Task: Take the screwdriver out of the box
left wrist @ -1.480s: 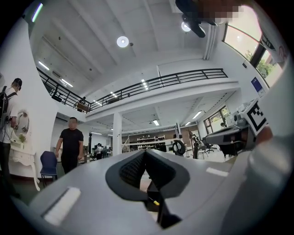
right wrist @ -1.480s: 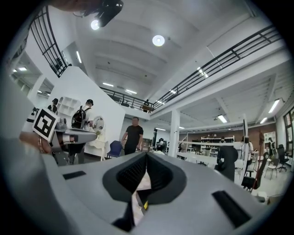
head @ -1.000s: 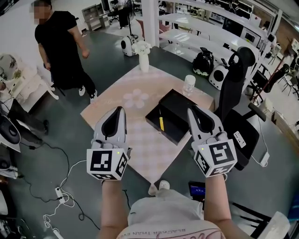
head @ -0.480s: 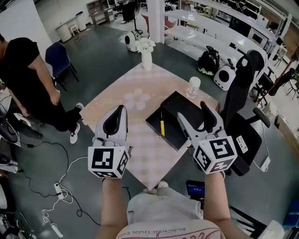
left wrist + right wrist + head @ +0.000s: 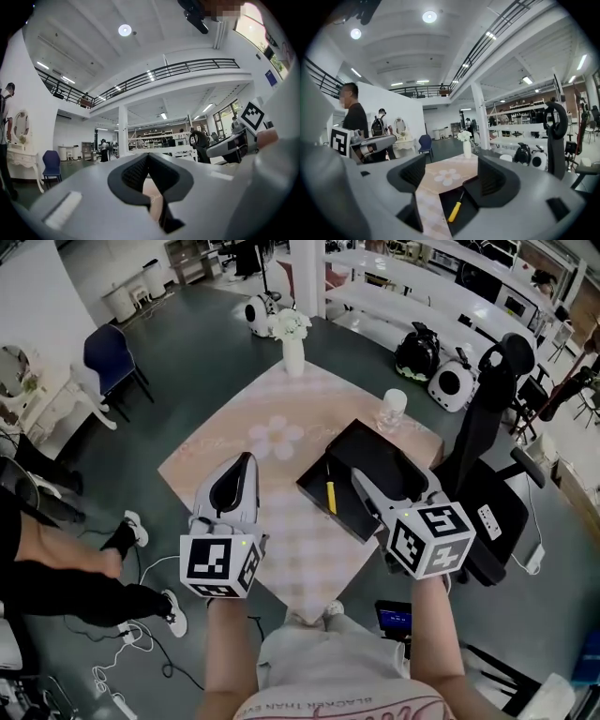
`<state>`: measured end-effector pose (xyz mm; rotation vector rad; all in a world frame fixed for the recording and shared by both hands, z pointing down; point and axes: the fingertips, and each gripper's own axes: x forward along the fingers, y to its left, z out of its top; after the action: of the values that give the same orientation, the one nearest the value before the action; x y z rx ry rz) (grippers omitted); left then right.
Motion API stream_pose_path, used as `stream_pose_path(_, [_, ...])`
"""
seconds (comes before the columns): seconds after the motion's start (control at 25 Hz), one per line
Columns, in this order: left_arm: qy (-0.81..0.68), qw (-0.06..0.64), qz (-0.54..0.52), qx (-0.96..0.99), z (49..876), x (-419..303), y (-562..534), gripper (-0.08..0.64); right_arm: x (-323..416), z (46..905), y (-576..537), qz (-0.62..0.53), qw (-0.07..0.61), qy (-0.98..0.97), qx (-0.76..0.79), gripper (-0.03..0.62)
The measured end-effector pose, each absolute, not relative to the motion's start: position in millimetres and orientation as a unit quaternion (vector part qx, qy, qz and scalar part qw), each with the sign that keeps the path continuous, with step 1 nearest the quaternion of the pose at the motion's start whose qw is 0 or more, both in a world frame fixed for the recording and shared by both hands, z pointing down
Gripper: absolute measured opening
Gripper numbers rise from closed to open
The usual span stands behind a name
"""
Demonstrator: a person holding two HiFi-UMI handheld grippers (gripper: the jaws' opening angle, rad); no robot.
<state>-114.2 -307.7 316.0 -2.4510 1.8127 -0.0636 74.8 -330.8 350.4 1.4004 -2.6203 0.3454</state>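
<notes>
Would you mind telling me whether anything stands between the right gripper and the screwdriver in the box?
Nothing visible does. The screwdriver lies uncovered in the open box, in plain sight ahead of the right gripper, whose jaws are opening with nothing between them.

Pale checked table (image 5: 225,460), one corner toward camera. White vase of flowers (image 5: 292,351) at far corner; flower-shaped mat (image 5: 276,439) mid-table; clear cup (image 5: 393,409) near right edge. Black office chair (image 5: 483,418) beside table, right. Blue chair (image 5: 108,351) far left.

place: open lab hall | cues: mezzanine railing (image 5: 178,69), long white workbenches (image 5: 375,307), office chair (image 5: 469,442)
</notes>
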Motion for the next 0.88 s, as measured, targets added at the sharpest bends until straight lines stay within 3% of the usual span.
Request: stream_pose_path(0.88, [0.563,-0.018,-0.038,-0.826,370.3,-155.0,-377.3,0.009,32.9,528.5,-378.8,0.342,0.316,-0.765,0.445,0.321])
